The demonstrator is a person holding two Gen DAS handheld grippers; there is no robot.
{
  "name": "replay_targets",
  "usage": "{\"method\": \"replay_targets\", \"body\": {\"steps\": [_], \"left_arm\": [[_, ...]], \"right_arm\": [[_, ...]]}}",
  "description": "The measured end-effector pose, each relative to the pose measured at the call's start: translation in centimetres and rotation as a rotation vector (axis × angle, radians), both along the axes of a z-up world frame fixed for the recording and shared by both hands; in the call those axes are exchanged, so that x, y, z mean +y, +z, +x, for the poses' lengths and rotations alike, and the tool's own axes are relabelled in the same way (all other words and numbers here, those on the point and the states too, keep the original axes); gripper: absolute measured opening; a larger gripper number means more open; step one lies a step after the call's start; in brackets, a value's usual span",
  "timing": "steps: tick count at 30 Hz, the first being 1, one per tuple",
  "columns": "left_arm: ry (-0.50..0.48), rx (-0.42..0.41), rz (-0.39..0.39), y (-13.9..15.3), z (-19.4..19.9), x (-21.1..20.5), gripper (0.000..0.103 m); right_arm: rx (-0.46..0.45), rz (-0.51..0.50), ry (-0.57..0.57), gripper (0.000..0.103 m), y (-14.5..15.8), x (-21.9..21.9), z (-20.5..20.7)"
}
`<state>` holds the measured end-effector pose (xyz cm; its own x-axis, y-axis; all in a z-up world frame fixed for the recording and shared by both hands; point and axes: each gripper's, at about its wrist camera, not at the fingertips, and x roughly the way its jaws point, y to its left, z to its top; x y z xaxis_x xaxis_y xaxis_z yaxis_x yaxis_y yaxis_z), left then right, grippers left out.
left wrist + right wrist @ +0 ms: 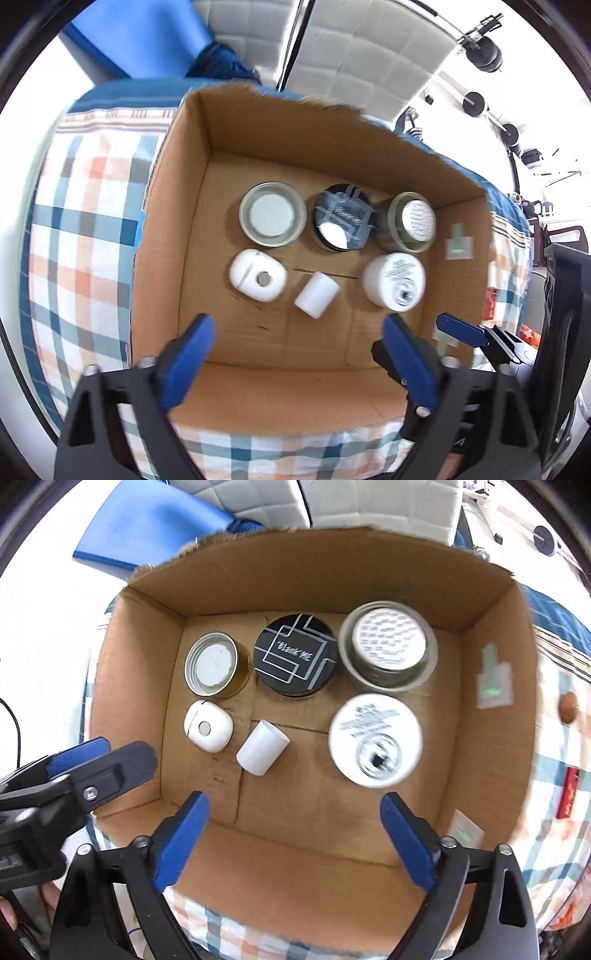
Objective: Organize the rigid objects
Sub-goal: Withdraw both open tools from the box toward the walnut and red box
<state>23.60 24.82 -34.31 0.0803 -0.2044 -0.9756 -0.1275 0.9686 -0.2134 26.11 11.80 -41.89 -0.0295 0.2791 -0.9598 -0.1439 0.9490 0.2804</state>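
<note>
Nearest the left wrist camera, the left gripper hangs over the near wall of the cardboard box with its blue fingers spread wide and nothing between them. The right gripper is likewise released and empty above the same box; each camera catches the other gripper at its edge, the right one's blue finger tip at the right of the left view, the left one at the left of the right view.

On the box floor, the near row runs left to right: a white rounded case with a small metal disc on top, a white cylinder lying on its side, and a white printed jar. Behind them stand a gold-sided tin with a white centre, a black lid and a silver tin with a printed label.

Only the right view lets the black lid's white lettering be read as "Black ME"; in the left view the lid is glared over. The gold side also shows only there. The box rests on a plaid cloth, with a blue board beyond
</note>
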Motion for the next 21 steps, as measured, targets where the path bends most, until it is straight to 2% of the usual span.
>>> {"method": "replay_targets", "body": {"steps": [5, 7, 10, 13, 17, 21], "left_arm": [[-0.062, -0.082, 0.023, 4.2, -0.7, -5.1, 0.101], [-0.088, -0.109, 0.022, 4.8, -0.3, -7.9, 0.101], [-0.140, -0.152, 0.032, 6.3, 0.4, -12.1, 0.101], [-0.193, -0.171, 0.046, 6.6, 1.1, -16.3, 0.101], [-0.259, -0.149, 0.042, 5.4, 2.4, -22.1, 0.101], [-0.319, -0.118, 0.058, 3.4, 3.5, -27.4, 0.101]], "right_arm": [[-0.059, 0.006, -0.041, 0.097, 3.8, -4.6, -0.5], [-0.078, 0.007, -0.060, 0.103, 5.4, -7.1, -0.8], [-0.103, -0.005, -0.096, 0.103, 7.4, -11.2, -1.4], [-0.113, -0.044, -0.149, 0.103, 9.4, -16.4, -1.8], [-0.105, -0.106, -0.230, 0.103, 9.2, -22.7, -2.0], [-0.057, -0.153, -0.304, 0.103, 7.2, -28.7, -2.2]]}}
